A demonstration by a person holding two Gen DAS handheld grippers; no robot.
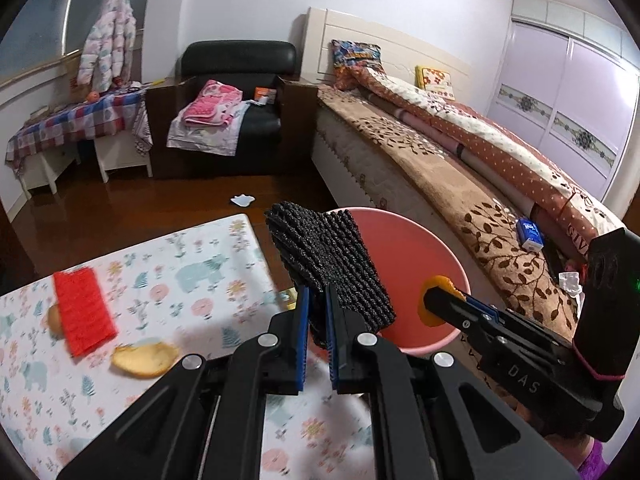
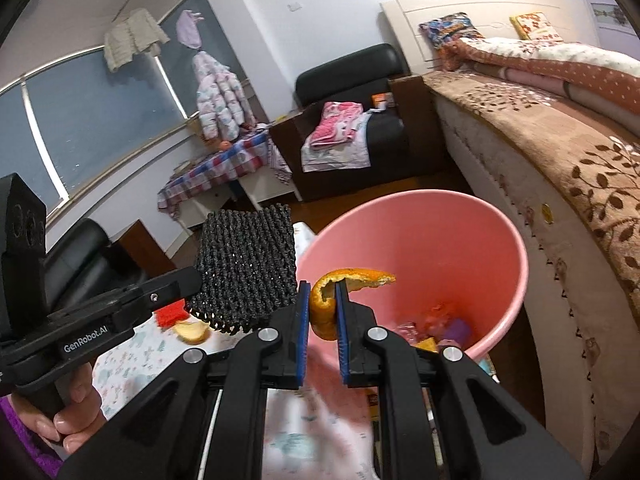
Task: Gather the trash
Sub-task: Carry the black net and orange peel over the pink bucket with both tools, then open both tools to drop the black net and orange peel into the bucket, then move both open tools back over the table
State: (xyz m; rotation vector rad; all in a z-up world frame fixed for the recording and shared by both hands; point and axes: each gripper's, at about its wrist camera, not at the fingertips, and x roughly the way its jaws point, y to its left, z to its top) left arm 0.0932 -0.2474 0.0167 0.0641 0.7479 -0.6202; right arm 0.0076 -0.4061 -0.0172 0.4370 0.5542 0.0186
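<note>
1. Left wrist view: the left gripper fills the lower middle of the frame, its jaws pinching a black foam net that stands up from them towards the centre.
2. Just behind the net, right of centre, sits a pink bin. The net overlaps the bin's left rim.
3. At the right, the right gripper reaches in over the bin, nipping an orange peel at its tip.
4. At lower left lies the tabletop under a flowered cloth. On it are a red foam net and another peel, near each other.
5. On the dark floor above centre lies a white scrap. A bed runs along the right side.
6. Right wrist view: the right gripper at lower centre has its jaws closed on the orange peel, which curls out over the pink bin.
7. The bin fills the centre right, with some rubbish blurred at its bottom.
8. From the left, the left gripper, held by a hand at lower left, grips the black foam net just left of the bin's rim.
9. Below the net, the red foam net and the second peel show on the tabletop.
</note>
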